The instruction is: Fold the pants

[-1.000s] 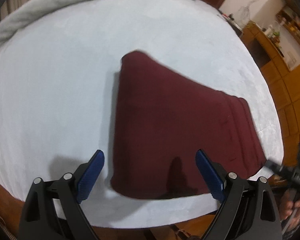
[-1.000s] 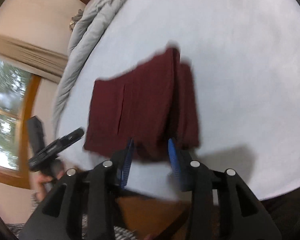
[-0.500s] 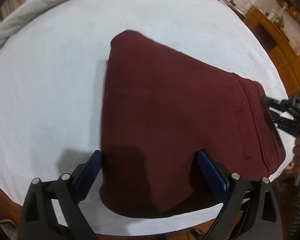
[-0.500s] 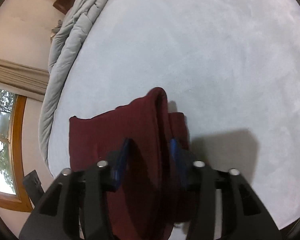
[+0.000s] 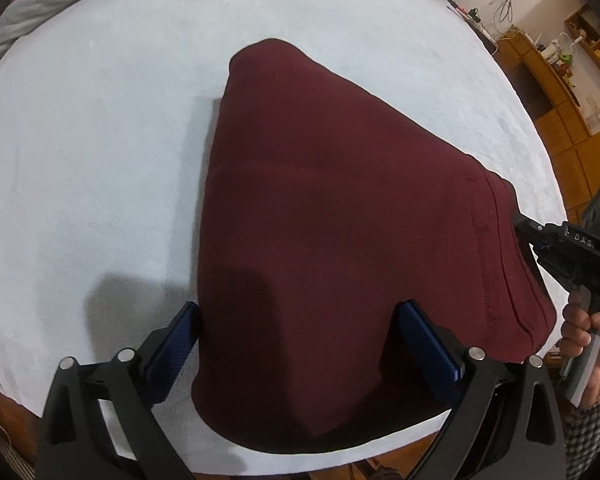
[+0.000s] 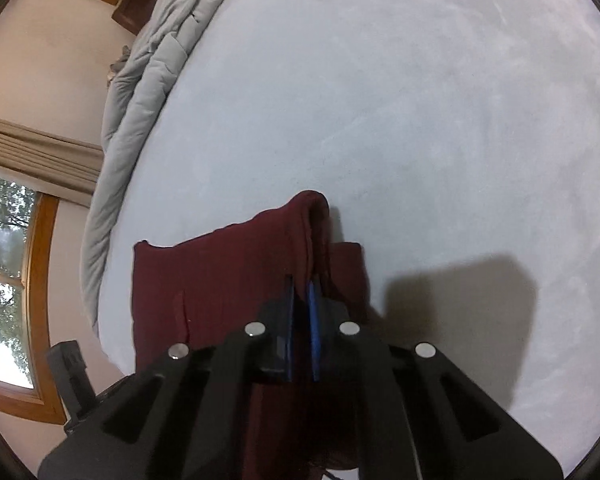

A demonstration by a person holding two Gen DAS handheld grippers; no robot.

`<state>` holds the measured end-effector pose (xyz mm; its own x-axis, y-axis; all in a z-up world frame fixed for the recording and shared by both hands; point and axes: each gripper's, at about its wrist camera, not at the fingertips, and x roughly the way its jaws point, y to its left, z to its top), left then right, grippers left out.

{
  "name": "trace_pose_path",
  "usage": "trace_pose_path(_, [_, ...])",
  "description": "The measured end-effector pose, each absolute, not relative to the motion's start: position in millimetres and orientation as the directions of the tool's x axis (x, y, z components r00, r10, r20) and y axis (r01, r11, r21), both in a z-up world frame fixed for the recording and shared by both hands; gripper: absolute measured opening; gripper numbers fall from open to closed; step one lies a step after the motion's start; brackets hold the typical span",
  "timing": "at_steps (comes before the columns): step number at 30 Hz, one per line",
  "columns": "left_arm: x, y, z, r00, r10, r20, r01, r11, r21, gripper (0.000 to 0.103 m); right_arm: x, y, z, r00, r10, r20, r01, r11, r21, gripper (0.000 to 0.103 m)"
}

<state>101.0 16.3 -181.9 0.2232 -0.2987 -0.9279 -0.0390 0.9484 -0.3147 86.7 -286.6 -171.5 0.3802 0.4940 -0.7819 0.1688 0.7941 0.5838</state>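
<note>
Maroon pants [image 5: 340, 240] lie on bedsheet [image 5: 80, 160], grey duvet [image 6: 140, 92] beyond.

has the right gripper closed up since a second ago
Yes. The right gripper has moved in over the bed edge, its jaws narrowed, and now pinches the waistband fold of the pants.

A bed [image 5: 80, 128] with a pale blue sheet carries folded maroon pants [image 5: 340, 240] near its front edge, and a rumpled grey duvet [image 6: 140, 92] along the far side.

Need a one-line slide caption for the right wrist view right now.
Right gripper shut on a raised fold of the folded maroon fabric pants lying on the pale blue bedsheet.
</note>
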Motion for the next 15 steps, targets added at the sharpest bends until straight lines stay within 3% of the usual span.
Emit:
trace_pose_path(2, [104.7,20.3,-178.0,0.218,-0.317,-0.923,-0.038,0.942,-0.332,0.099,79.7,-290.0,-158.8,0.390,0.501,-0.772,0.140,0.796,0.588,0.015])
trace_pose_path(4, [105.2,28.9,-170.6,0.224,-0.352,-0.909,-0.026,0.930,-0.367,0.099,69.1,-297.5,-145.1,0.409,0.518,-0.751,0.123,0.784,0.608,0.038])
trace_pose_path(6, [104.1,43.4,-168.1,0.213,-0.423,-0.880,-0.034,0.897,-0.440,0.099,59.8,-302.4,-134.1,0.428,0.542,-0.723,0.107,0.765,0.636,0.042])
trace_pose_path(7, [104.8,53.7,-169.6,0.200,-0.469,-0.860,-0.048,0.872,-0.487,0.099,53.7,-305.5,-131.5,0.424,0.553,-0.717,0.103,0.757,0.645,0.050])
trace_pose_path(15, [109.7,82.8,-193.3,0.162,-0.553,-0.818,-0.081,0.818,-0.569,0.099,19.1,-310.8,-159.1,0.342,0.569,-0.748,0.119,0.763,0.635,0.061])
